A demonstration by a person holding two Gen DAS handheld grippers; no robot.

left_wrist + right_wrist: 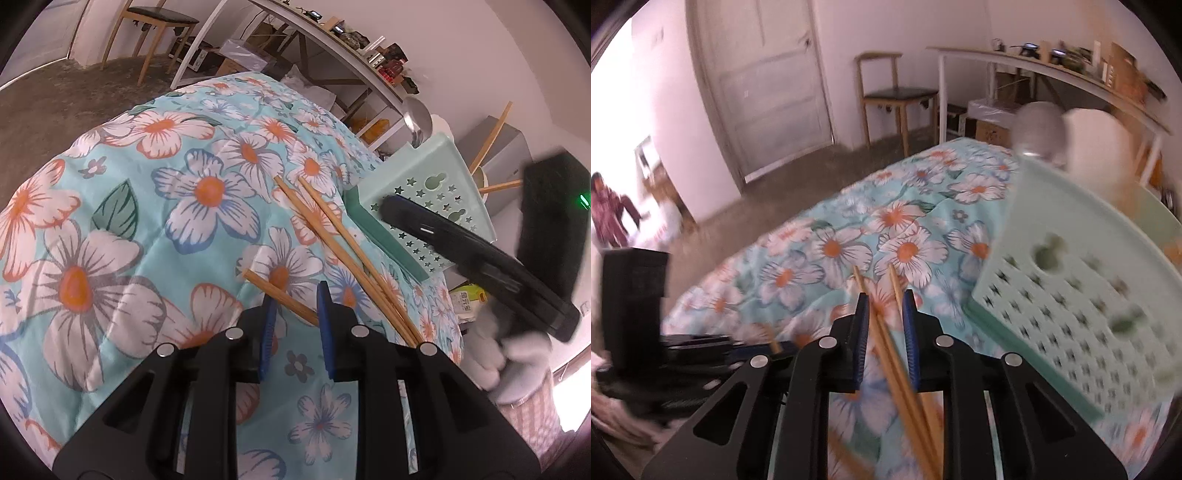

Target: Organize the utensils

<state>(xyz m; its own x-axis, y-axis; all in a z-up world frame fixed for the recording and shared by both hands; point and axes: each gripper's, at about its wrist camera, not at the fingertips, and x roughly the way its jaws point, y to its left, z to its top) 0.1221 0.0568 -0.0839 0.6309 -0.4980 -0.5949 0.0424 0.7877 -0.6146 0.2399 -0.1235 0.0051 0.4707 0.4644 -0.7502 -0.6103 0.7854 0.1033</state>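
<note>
Both claws are seen over wooden chopsticks lying on a flowered cloth. Between the blue pads of the left claw a single chopstick is crossed, but whether the pads press on it cannot be told. In the right wrist view, two chopsticks are framed by the narrowed right claw — gaps are seen beside them, so no grip is shown. These two long chopsticks are laid side by side on the flowered cloth, with the single one just beside their near ends. A pale green drainer basket pierced with star holes is found just beyond, with more chopsticks standing in a holder behind it. Further off — a wooden chair and a long shelf are set against the wall.
</note>
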